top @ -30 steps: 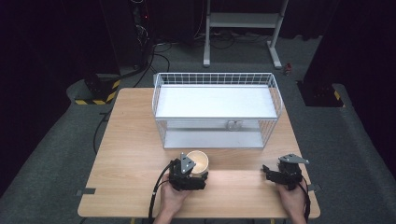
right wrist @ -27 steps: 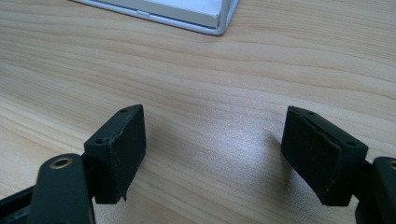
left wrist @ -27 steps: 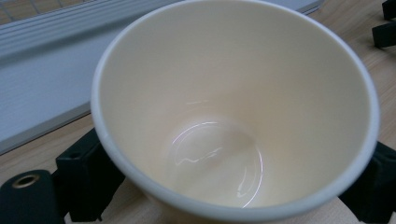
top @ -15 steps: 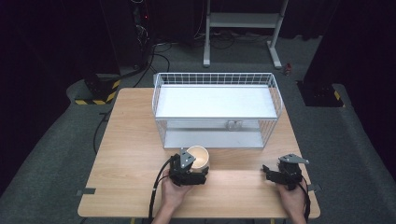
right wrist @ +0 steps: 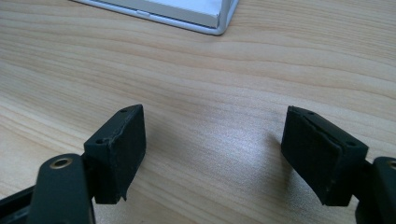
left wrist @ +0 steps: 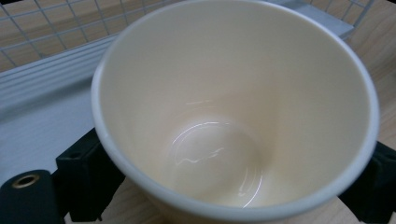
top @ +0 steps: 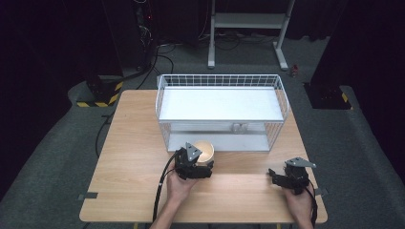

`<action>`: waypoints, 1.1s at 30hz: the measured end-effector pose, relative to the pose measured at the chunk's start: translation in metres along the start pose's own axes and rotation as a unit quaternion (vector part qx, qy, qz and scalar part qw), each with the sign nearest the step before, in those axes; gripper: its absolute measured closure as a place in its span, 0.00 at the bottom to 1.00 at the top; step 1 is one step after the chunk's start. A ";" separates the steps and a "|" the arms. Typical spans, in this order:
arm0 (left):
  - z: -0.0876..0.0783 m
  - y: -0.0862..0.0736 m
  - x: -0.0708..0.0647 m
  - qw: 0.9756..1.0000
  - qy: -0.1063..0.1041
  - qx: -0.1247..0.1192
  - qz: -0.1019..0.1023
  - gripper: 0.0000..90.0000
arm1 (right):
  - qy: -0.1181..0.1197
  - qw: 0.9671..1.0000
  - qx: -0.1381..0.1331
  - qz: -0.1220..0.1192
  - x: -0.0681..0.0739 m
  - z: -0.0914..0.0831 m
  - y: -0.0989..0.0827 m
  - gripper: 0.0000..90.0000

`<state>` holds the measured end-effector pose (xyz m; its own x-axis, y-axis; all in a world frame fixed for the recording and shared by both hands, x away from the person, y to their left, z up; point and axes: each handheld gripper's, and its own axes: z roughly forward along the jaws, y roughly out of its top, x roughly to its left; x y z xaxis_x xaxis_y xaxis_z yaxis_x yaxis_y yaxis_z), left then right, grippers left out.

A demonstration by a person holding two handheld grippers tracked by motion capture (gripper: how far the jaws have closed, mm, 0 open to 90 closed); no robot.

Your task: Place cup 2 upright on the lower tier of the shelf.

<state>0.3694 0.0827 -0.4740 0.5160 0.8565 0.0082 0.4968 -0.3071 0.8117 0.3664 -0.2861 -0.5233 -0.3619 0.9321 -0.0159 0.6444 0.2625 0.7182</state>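
Wooden table (top: 129, 157): left gripper (top: 203, 164) clamps a cream cup (top: 204, 150) (empty) beside the wire rack (top: 282, 95); right gripper (top: 274, 175) gapes wide, holding nothing.

**Light and picture quality**

High view: tabletop (top: 133, 157) evenly lit from overhead, room around it near black. Soft, short shadows under the wire basket (top: 219, 112); its white shelf is the brightest patch, slightly washed out. Picture a little soft, fine mesh barely resolved.

Left gripper view: cup (left wrist: 233, 112) close to the lens, rim soft, curved glints on its glossy bottom.

Right gripper view: wood grain sharp mid-frame, a pale sheen between the black pads (right wrist: 119, 149), faint shadow beside the right pad.
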 end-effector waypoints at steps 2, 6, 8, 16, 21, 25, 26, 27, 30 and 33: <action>0.003 0.003 0.002 1.000 0.004 -0.003 -0.004 0.10 | 0.000 1.000 0.000 0.000 0.000 0.000 0.000 0.24; 0.007 0.008 0.006 1.000 0.010 -0.006 -0.006 0.10 | 0.000 1.000 0.000 0.000 0.000 0.000 0.000 0.24; 0.010 0.009 0.009 1.000 0.010 -0.007 -0.013 0.10 | 0.000 1.000 0.000 0.000 0.000 0.000 0.000 0.25; 0.021 0.008 0.019 0.999 0.029 -0.001 -0.027 0.10 | 0.000 1.000 0.000 0.000 0.000 0.000 0.000 0.24; 0.027 0.007 0.023 0.999 0.037 -0.001 -0.029 0.10 | 0.000 1.000 0.000 0.000 0.000 0.000 0.000 0.24; 0.030 0.010 0.024 0.999 0.041 0.004 -0.025 0.10 | 0.000 1.000 0.000 0.000 0.000 0.000 0.000 0.24; 0.032 0.011 0.024 0.999 0.042 0.004 -0.025 0.10 | 0.000 1.000 0.000 0.000 0.000 0.000 0.000 0.25; 0.033 0.012 0.024 0.999 0.041 0.004 -0.024 0.10 | 0.000 1.000 0.000 0.000 0.000 0.000 0.000 0.24; 0.036 0.014 0.026 0.999 0.041 0.002 -0.027 0.10 | 0.000 1.000 0.000 0.000 0.000 0.000 0.000 0.24; 0.040 0.014 0.028 0.998 0.042 -0.005 -0.034 0.10 | 0.000 1.000 0.000 0.000 0.000 0.000 0.000 0.24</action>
<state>0.4190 0.0860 -0.4853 0.4196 0.9077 0.0014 0.5225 -0.2428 0.8173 0.3664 -0.2861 -0.5233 -0.3618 0.9321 -0.0158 0.6446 0.2623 0.7181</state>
